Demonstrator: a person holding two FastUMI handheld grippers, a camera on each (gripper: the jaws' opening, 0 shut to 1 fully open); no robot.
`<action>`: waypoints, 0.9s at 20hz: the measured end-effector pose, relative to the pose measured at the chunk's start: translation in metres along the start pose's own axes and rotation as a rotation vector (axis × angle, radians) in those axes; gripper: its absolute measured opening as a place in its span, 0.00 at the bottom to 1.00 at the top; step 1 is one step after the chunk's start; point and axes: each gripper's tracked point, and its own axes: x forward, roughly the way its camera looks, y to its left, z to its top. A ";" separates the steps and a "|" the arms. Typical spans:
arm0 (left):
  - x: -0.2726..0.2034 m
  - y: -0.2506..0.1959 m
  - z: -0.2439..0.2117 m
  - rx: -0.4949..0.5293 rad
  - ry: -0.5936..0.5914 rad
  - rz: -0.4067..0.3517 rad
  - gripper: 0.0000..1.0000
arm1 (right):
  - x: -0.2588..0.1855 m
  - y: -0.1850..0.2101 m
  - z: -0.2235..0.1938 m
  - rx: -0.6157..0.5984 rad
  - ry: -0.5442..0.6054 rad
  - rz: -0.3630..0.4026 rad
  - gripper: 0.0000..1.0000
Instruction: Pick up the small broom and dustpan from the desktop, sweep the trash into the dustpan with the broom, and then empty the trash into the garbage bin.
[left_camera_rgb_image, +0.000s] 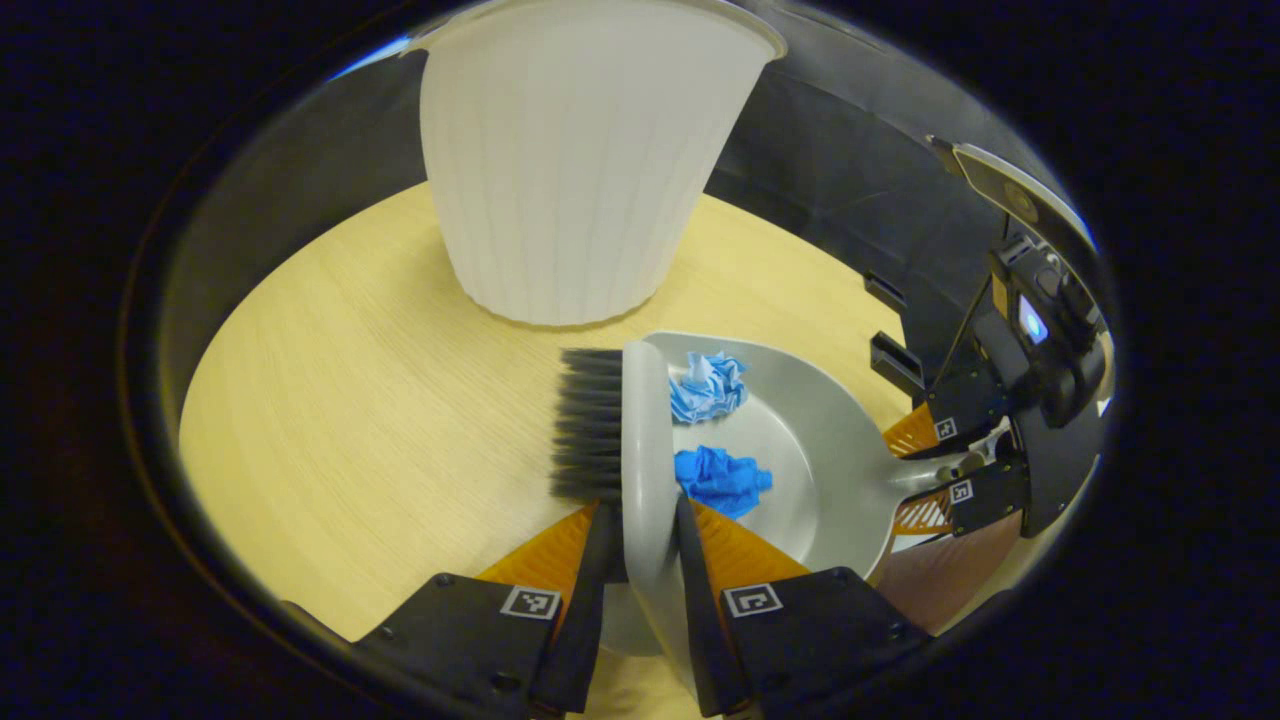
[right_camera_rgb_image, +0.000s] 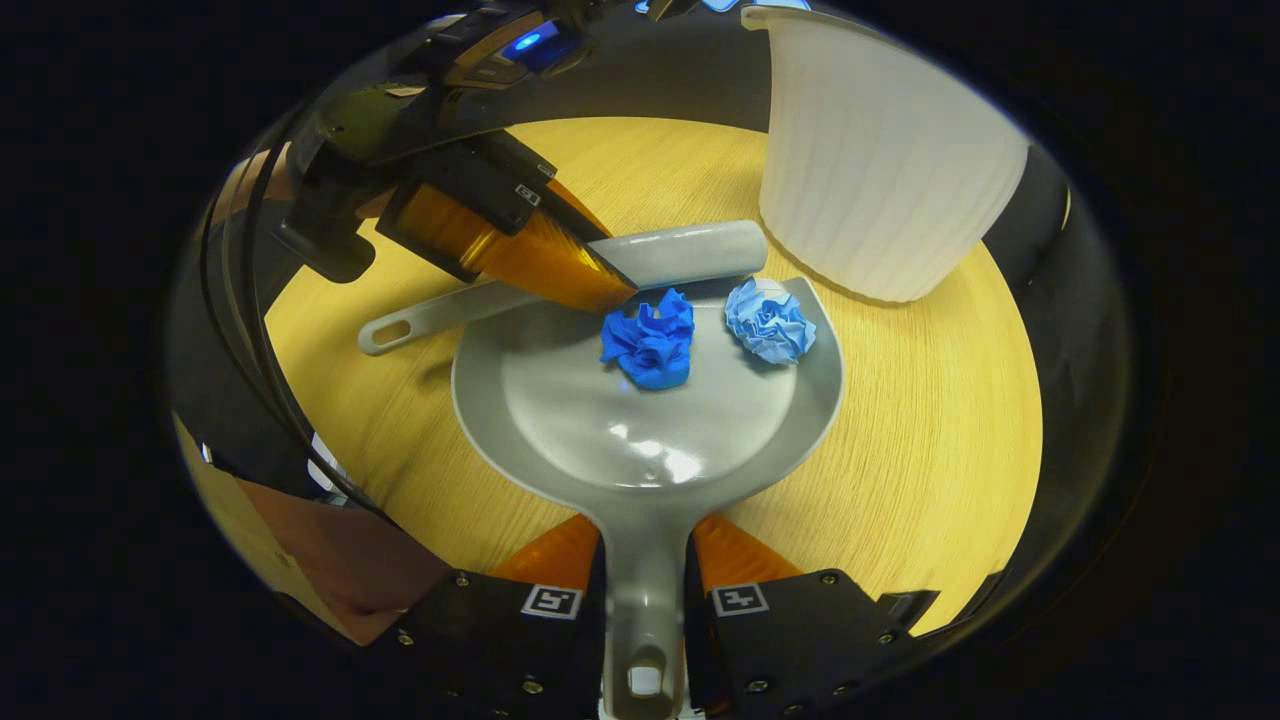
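My left gripper (left_camera_rgb_image: 645, 515) is shut on the grey body of the small broom (left_camera_rgb_image: 640, 420), whose black bristles (left_camera_rgb_image: 590, 425) point left onto the table. The broom lies across the mouth of the grey dustpan (left_camera_rgb_image: 830, 470). Inside the pan sit a light blue paper ball (left_camera_rgb_image: 708, 387) and a darker blue one (left_camera_rgb_image: 722, 480). My right gripper (right_camera_rgb_image: 645, 540) is shut on the dustpan's handle (right_camera_rgb_image: 645, 610); the pan (right_camera_rgb_image: 640, 430) rests flat on the table. In the right gripper view the broom (right_camera_rgb_image: 680, 255) and the left gripper (right_camera_rgb_image: 590, 275) stand at the pan's far edge, behind both balls (right_camera_rgb_image: 650, 340) (right_camera_rgb_image: 768, 320).
A tall white ribbed garbage bin (left_camera_rgb_image: 575, 160) stands on the light wooden table (left_camera_rgb_image: 350, 400) just beyond the dustpan's mouth, also visible as the bin (right_camera_rgb_image: 880, 170) at upper right. The right gripper (left_camera_rgb_image: 950, 465) and its holder show at the table's right edge.
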 end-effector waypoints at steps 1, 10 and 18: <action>0.000 -0.001 0.001 -0.011 -0.006 0.000 0.45 | 0.000 0.001 -0.001 0.007 0.000 -0.003 0.33; -0.016 0.014 -0.015 -0.138 -0.051 -0.005 0.45 | -0.018 -0.012 -0.028 0.115 0.005 -0.077 0.33; -0.045 0.042 -0.046 -0.257 -0.104 0.008 0.45 | -0.023 -0.014 -0.031 0.193 0.003 -0.146 0.33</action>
